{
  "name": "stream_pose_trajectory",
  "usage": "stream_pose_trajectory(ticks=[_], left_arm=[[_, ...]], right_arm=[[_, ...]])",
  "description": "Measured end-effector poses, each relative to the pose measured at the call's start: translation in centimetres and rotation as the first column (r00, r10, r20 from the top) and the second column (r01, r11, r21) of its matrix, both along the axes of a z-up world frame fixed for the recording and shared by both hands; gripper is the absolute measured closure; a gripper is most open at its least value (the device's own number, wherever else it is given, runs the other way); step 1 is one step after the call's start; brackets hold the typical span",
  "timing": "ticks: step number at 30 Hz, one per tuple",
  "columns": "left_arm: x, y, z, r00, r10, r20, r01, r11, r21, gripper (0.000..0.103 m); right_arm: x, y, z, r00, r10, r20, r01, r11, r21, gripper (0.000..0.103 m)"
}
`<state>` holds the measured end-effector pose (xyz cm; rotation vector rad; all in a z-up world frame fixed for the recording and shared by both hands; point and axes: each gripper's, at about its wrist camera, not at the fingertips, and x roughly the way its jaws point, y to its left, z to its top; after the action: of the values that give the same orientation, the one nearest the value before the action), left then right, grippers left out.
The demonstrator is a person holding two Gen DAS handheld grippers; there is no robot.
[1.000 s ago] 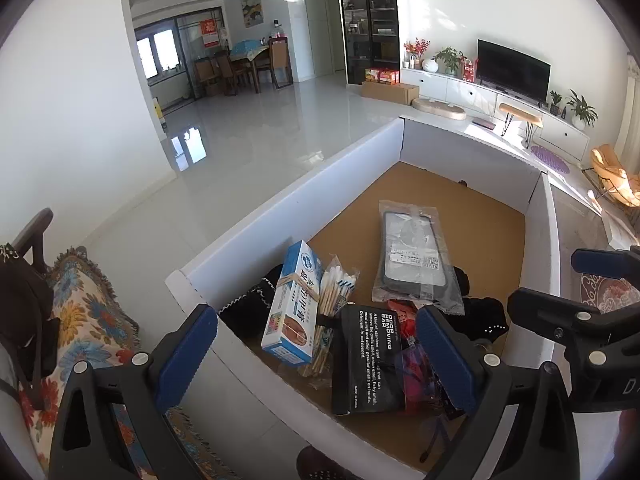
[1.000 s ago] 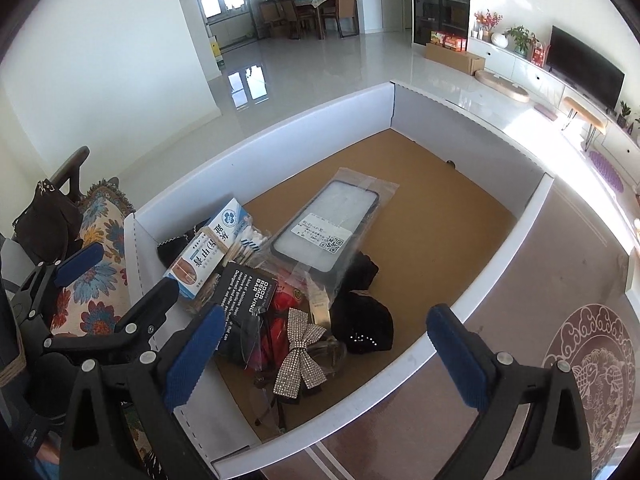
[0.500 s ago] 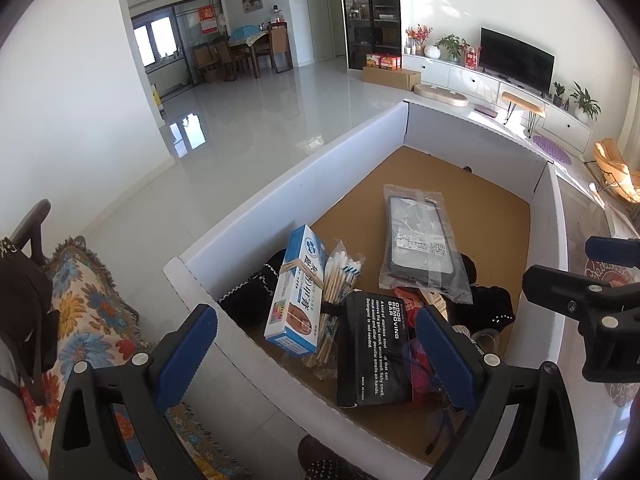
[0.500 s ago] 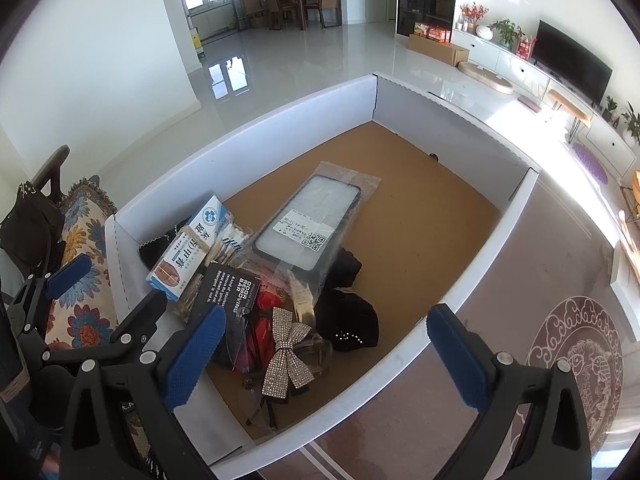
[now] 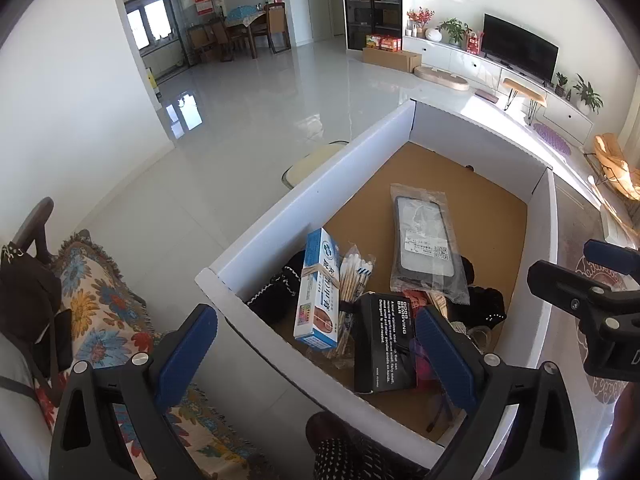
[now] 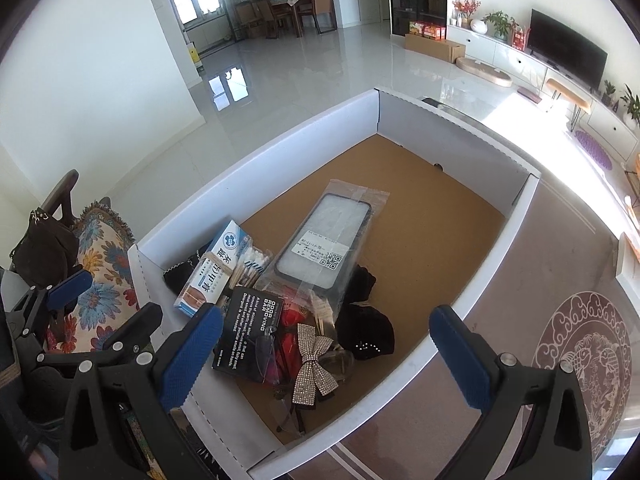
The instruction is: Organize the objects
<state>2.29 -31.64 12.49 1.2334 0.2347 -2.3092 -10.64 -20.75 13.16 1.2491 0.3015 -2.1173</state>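
Presently, in the left wrist view, the left gripper point(image 5: 316, 354) is hovering above the near corner of the white box point(image 5: 304, 196), fingers spread and holding nothing. Items are lying heaped at that end: a blue carton point(image 5: 318, 290), cotton swabs point(image 5: 352, 280), a black packet point(image 5: 384, 346) and a bagged phone case point(image 5: 426, 242).

In the right wrist view, the right gripper point(image 6: 326, 354) is likewise hanging with fingers spread, empty, over a rhinestone bow point(image 6: 314, 358) and glasses. Advisable: descending onto one topmost item, avoiding the loose plastic.
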Motion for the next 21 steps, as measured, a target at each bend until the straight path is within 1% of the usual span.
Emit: stream_pose_trajectory(ticks=[3, 6, 8, 12, 16, 21], left_arm=[[0.4, -1.3, 0.7, 1.000, -0.001, -0.018, 0.001, 1.000, 0.017, 0.002], [0.4, -2.3, 0.7, 1.000, 0.020, -0.015, -0.020, 1.000, 0.005, 0.002], [0.2, -2.6, 0.2, 0.999, 0.032, -0.011, -0.032, 0.999, 0.003, 0.002], [0.0, -3.0, -1.1, 0.999, 0.042, -0.009, -0.041, 0.999, 0.032, 0.002], [-0.7, -2.7, -2.4, 0.999, 0.038, 0.018, -0.038, 0.999, 0.024, 0.002], [-1.0, -2.6, -3.3, 0.999, 0.036, 0.027, -0.037, 0.998, 0.044, 0.002]], right_arm=[[0.1, -0.2, 0.8, 1.000, -0.005, 0.000, 0.005, 1.000, 0.010, 0.000], [0.4, -0.8, 1.2, 1.000, 0.001, -0.025, -0.001, 1.000, 0.018, 0.000], [0.5, -1.3, 0.9, 1.000, 0.013, -0.027, -0.013, 1.000, 0.022, 0.000], [0.4, -2.0, -0.2, 1.000, 0.025, -0.019, -0.024, 0.999, 0.036, 0.000], [0.0, -2.0, -1.3, 1.000, 0.018, -0.008, -0.018, 0.999, 0.050, 0.000], [-0.2, -1.8, -1.5, 1.000, 0.011, -0.007, -0.011, 0.999, 0.053, 0.000]])
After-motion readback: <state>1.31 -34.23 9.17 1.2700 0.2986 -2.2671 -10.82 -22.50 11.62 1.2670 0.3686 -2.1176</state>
